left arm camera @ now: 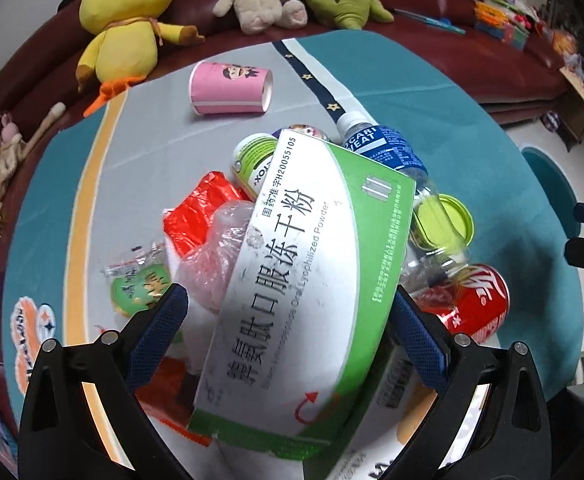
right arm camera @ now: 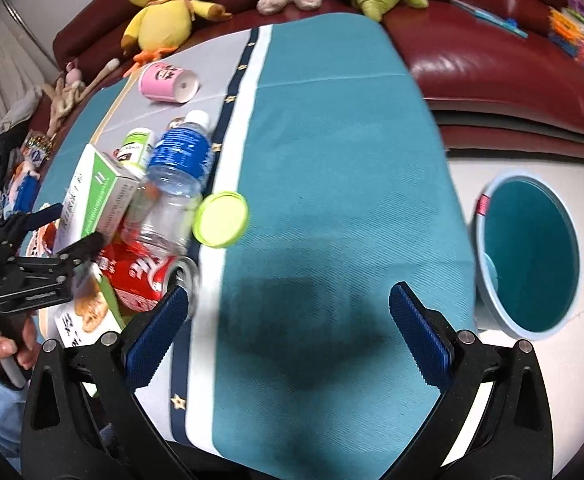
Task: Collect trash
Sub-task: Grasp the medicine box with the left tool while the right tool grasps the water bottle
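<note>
While our left gripper [left arm camera: 288,312] grips the green-and-white medicine box [left arm camera: 304,280] across its width, pads pressed to both long sides, the box sits tilted above the trash heap on the table [right arm camera: 332,160]. Only the left wrist view shows what lies beneath it: a red foil wrapper [left arm camera: 200,212], a crumpled clear plastic bag [left arm camera: 224,248] and a round green snack packet [left arm camera: 140,288] to the left. We list behind the box a green-capped small bottle [left arm camera: 252,156] and a blue-labelled water bottle [left arm camera: 388,148]; to its right a clear jar with a lime lid [left arm camera: 444,220] and a red soda can [left arm camera: 472,300], all close together. A pink paper cup [left arm camera: 230,88] lies on its side, well apart, toward the far edge.

Our right gripper [right arm camera: 288,316] is spread wide with nothing between its fingers, hovering over bare teal cloth. Only its view shows the round teal bin [right arm camera: 528,256] on the floor, just off the table's right edge, mouth open. It also shows the left gripper from outside, with a hand [right arm camera: 0,348] on its handle. Between heap and bin the cloth is unoccupied. Plush toys, a yellow chick [right arm camera: 164,4] among them, line the red sofa [right arm camera: 472,60] beyond the far edge.
</note>
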